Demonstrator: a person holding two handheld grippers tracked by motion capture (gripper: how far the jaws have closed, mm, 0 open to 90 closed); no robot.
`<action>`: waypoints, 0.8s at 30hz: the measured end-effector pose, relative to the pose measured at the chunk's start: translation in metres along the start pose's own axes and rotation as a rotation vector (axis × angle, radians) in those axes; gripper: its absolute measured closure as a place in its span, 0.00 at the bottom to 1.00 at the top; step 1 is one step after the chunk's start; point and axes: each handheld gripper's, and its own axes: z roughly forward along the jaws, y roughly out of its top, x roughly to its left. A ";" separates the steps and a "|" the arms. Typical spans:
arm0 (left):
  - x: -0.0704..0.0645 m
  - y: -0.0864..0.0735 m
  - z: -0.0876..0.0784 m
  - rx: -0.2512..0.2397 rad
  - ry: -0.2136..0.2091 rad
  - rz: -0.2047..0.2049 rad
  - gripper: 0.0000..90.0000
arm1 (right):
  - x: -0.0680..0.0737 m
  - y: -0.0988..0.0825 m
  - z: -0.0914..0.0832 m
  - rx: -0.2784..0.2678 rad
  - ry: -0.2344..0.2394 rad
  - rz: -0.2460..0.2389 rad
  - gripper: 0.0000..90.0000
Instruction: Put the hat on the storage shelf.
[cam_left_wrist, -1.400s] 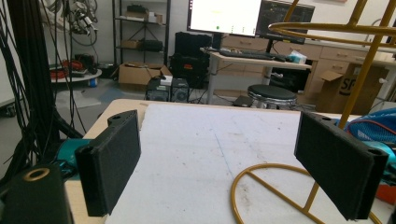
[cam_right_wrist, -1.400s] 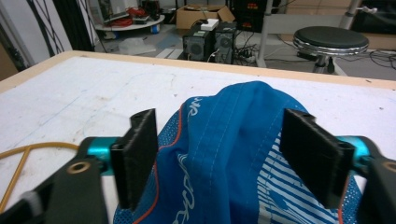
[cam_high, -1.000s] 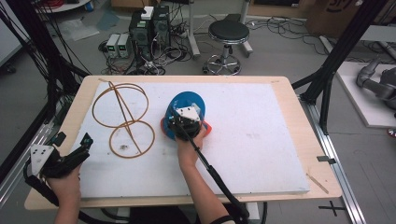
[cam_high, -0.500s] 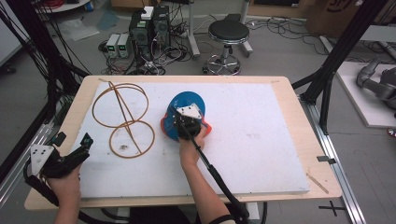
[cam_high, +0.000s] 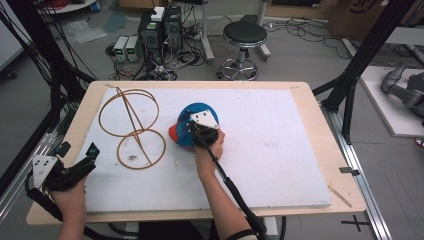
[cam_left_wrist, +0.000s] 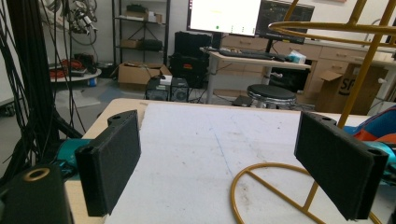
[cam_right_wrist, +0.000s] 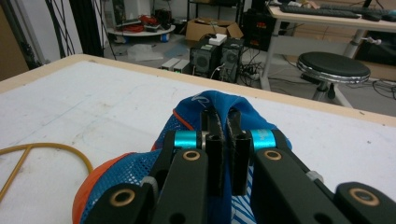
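Note:
A blue mesh cap (cam_high: 194, 110) with an orange brim lies near the middle of the white table top (cam_high: 280, 150). My right gripper (cam_high: 198, 126) sits on it, its jaws having just closed together. In the right gripper view the pads (cam_right_wrist: 215, 140) pinch a raised fold of the cap (cam_right_wrist: 196, 106) between them. A gold wire stand (cam_high: 134, 126) of two rings on a slanted pole stands left of the cap. At the table's front left edge my left gripper (cam_high: 78, 149) is held open and holds nothing. Its view shows the stand's pole (cam_left_wrist: 366, 70) past its right jaw.
The table's wooden rim (cam_high: 310, 100) frames the white top. Black frame posts (cam_high: 360, 60) rise at the right and left sides. On the floor beyond the far edge are a round stool (cam_high: 244, 35) and electronics boxes (cam_high: 160, 27) with cables.

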 end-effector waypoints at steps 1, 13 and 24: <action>0.000 0.000 0.000 -0.001 -0.001 0.000 0.17 | 0.000 0.000 0.000 0.000 0.000 0.000 0.99; 0.000 0.000 0.000 0.001 0.000 0.002 0.17 | -0.018 0.014 -0.013 -0.076 -0.019 0.008 0.99; -0.001 0.000 0.000 0.003 -0.002 0.004 0.17 | -0.029 0.032 -0.026 -0.140 -0.028 -0.018 0.99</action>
